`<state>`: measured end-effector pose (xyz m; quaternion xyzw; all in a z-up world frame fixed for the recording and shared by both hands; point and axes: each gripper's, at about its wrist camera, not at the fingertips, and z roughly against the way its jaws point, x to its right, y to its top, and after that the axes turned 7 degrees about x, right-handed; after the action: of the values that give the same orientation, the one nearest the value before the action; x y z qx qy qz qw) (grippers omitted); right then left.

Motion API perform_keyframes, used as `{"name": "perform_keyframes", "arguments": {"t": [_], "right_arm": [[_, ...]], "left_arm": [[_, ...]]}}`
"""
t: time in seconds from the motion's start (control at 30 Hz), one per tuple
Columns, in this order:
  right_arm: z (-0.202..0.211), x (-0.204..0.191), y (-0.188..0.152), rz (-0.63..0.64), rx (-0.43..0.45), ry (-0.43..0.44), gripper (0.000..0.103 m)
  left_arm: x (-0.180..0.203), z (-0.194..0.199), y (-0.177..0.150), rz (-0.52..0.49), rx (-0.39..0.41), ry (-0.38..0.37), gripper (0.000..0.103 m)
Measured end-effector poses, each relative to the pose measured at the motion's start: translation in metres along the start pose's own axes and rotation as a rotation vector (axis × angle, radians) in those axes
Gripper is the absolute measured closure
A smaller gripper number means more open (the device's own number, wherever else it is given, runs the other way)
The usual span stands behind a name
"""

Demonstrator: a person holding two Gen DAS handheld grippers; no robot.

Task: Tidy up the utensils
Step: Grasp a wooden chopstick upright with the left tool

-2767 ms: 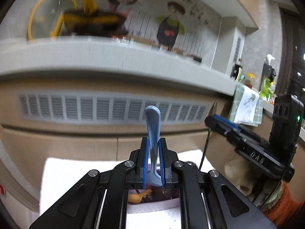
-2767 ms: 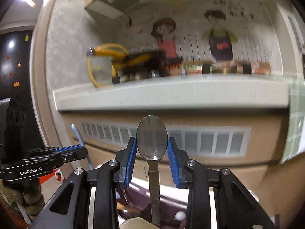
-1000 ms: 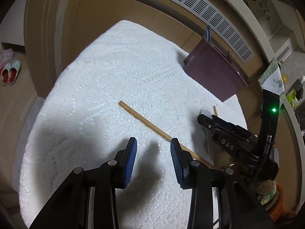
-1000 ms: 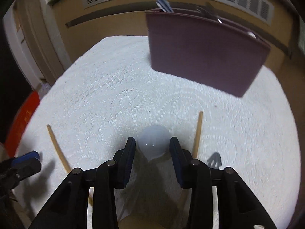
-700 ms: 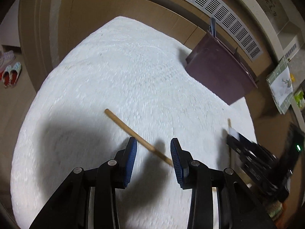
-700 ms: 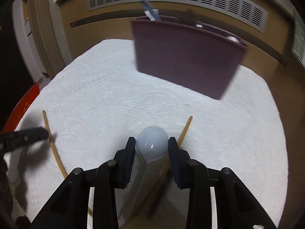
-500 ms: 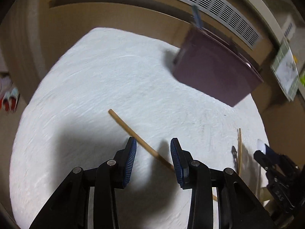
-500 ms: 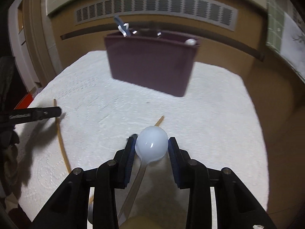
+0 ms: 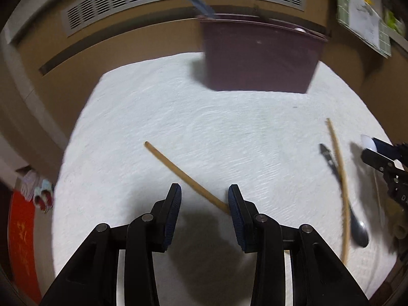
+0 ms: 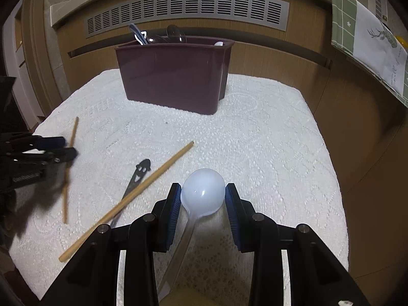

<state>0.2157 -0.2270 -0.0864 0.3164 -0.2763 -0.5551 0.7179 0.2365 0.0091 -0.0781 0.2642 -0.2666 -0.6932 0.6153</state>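
A maroon utensil bin (image 10: pixel 176 74) stands at the far side of the white cloth and holds several utensils; it also shows in the left wrist view (image 9: pixel 260 53). My left gripper (image 9: pixel 204 199) is open, low over a wooden chopstick (image 9: pixel 183 176) whose near end lies between the fingers. A second chopstick (image 9: pixel 340 178) crosses a black-handled spoon (image 9: pixel 357 229) on the right. My right gripper (image 10: pixel 202 199) has its jaws against the bowl of a white plastic spoon (image 10: pixel 202 191). In the right wrist view the chopstick (image 10: pixel 132 196) lies over the black spoon handle (image 10: pixel 137 176).
The white textured cloth (image 10: pixel 267 153) covers a small table with edges close on all sides. A wooden cabinet with a vent grille (image 10: pixel 188 7) stands behind. A green towel (image 10: pixel 367 46) hangs at right. Small slippers (image 9: pixel 38 193) and a red mat lie on the floor at left.
Both grippers put their earlier utensils, a blue-handled one and a metal spoon, away and came down to the cloth. The left closed in on the chopstick; the right stays at the white spoon.
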Motion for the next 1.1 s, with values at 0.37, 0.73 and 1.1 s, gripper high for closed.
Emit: {"name": "perform_keyframes", "arguments": {"t": [0.37, 0.73, 1.1], "right_arm": [[-0.009, 0.002, -0.008, -0.035, -0.085, 0.042, 0.069], [-0.010, 0.004, -0.011, -0.061, -0.134, 0.092, 0.061], [-0.004, -0.008, -0.012, 0.012, -0.065, 0.003, 0.071]], "left_arm": [[-0.027, -0.031, 0.027, 0.212, -0.019, -0.064, 0.065], [0.034, -0.013, 0.013, -0.063, -0.029, -0.214, 0.065], [-0.023, -0.012, 0.016, 0.213, -0.106, -0.201, 0.075]]}}
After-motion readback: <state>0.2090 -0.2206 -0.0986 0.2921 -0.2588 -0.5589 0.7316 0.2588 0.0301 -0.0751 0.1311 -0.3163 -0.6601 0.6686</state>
